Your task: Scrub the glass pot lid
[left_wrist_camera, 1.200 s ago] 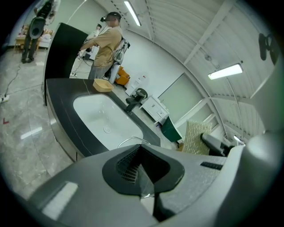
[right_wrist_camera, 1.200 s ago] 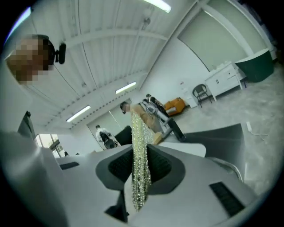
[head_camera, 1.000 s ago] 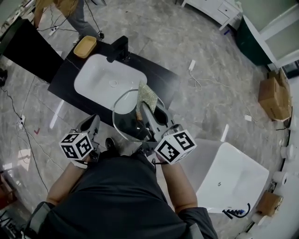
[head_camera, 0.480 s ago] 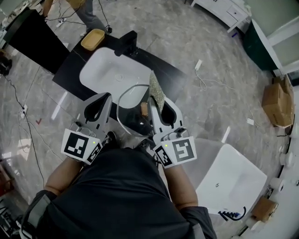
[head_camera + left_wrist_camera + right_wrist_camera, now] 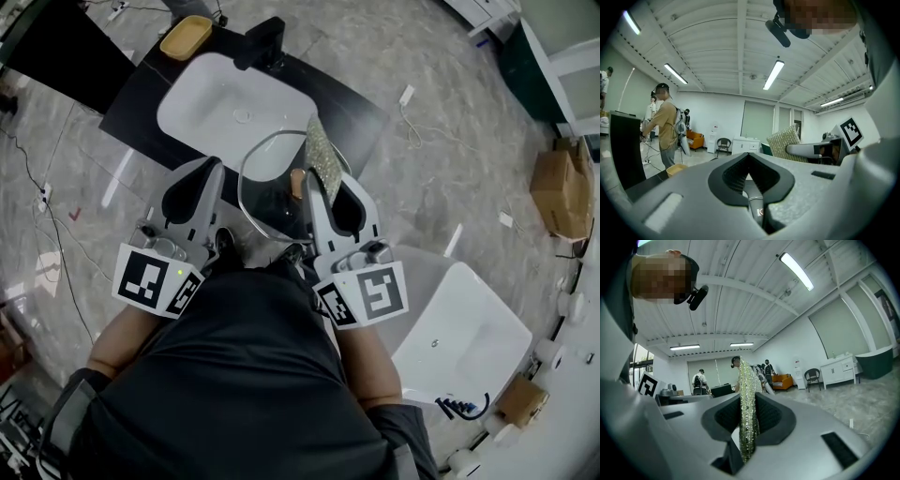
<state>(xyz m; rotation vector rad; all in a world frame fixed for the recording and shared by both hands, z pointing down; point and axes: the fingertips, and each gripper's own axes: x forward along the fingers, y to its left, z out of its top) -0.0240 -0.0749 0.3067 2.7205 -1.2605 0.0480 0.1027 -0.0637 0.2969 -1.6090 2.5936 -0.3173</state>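
Both claws lifted in last second. Left claw (image 5: 210,171) up from low by body to just beside left rim of glass pot lid (image 5: 267,192), jaws together, empty. Right claw (image 5: 319,180) clamps scouring sponge (image 5: 322,155) at lid's right rim. Lid at front edge of surface (image 5: 361,117). Scrubbing looks imminent.

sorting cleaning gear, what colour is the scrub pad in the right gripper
The scrub pad is glittery silver-gold woven mesh; clearest in the right gripper view.

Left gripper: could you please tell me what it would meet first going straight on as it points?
The way looks free nearby: the left gripper aims across the room toward a far white cabinet; depth is unclear.
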